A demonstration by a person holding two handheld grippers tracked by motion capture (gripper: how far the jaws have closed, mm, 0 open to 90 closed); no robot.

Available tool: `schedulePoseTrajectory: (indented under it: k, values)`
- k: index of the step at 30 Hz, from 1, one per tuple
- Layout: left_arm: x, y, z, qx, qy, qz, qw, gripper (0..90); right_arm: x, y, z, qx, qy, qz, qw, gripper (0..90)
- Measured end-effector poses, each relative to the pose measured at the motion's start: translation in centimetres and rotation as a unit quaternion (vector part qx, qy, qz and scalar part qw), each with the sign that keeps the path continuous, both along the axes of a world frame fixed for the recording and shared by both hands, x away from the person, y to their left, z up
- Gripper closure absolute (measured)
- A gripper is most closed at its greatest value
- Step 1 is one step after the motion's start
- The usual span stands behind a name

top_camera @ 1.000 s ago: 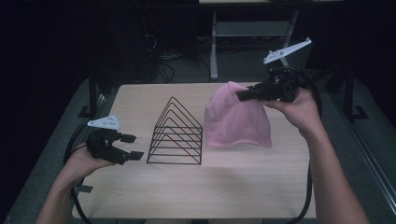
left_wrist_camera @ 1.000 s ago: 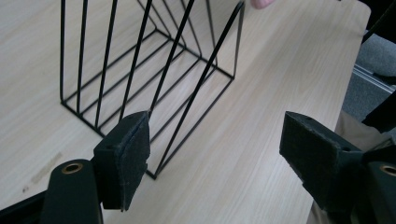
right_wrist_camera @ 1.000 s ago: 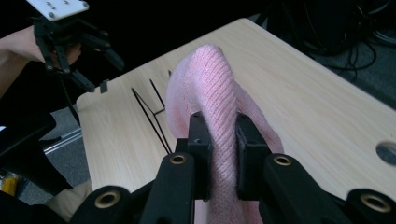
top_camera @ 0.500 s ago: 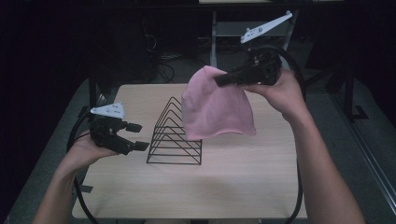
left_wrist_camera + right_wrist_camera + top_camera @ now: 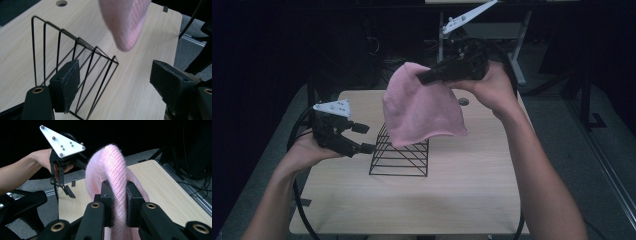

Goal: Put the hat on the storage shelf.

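Item one: your right tool (image 5: 424, 77), held high over the far half of the surface (image 5: 472, 200), its jaws closed tight on a fold of the pink knit hat (image 5: 422, 107); in the right gripper view the ribbed knit (image 5: 116, 177) bulges up between the two pads and loops over them. Item two: the hat itself, off the surface, hanging from that grip with its open rim lowest, draped in front of the upper part of the black wire rack (image 5: 401, 160); whether the rim touches the wires you cannot tell from the high view. In the left gripper view the hat's lower edge (image 5: 125, 25) hangs above the rack (image 5: 75, 62), apart from it there. Item three: the rack, a row of triangular wire frames standing upright on the pale wooden surface near its middle. Item four: your left tool (image 5: 364, 138), held just left of the rack above the surface, jaws spread wide and holding nothing, one pad (image 5: 65, 85) close beside the rack's near wires. Item five: a round hole (image 5: 463, 101) in the surface near its far edge.
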State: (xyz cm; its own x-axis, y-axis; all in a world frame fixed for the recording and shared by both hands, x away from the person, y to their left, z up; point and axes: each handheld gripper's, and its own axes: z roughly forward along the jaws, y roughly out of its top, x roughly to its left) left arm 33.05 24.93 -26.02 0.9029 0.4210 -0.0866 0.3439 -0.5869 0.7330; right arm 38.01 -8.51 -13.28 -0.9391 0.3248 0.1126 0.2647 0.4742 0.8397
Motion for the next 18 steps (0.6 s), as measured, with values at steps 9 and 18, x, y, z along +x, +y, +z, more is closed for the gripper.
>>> schedulePoseTrajectory:
  k: [9, 18]
  values:
    - [0.8, 0.8, 0.7, -0.036, 0.017, -0.014, 0.9991, 34.1, 0.0, 2.8, 1.6, 0.006, -0.018, 0.028, 0.9994, 79.2]
    - [1.4, 1.9, 0.4, -0.074, 0.045, -0.013, 0.9961, 44.9, 0.3, 5.0, 1.7, 0.008, -0.018, 0.046, 0.9987, 79.2]
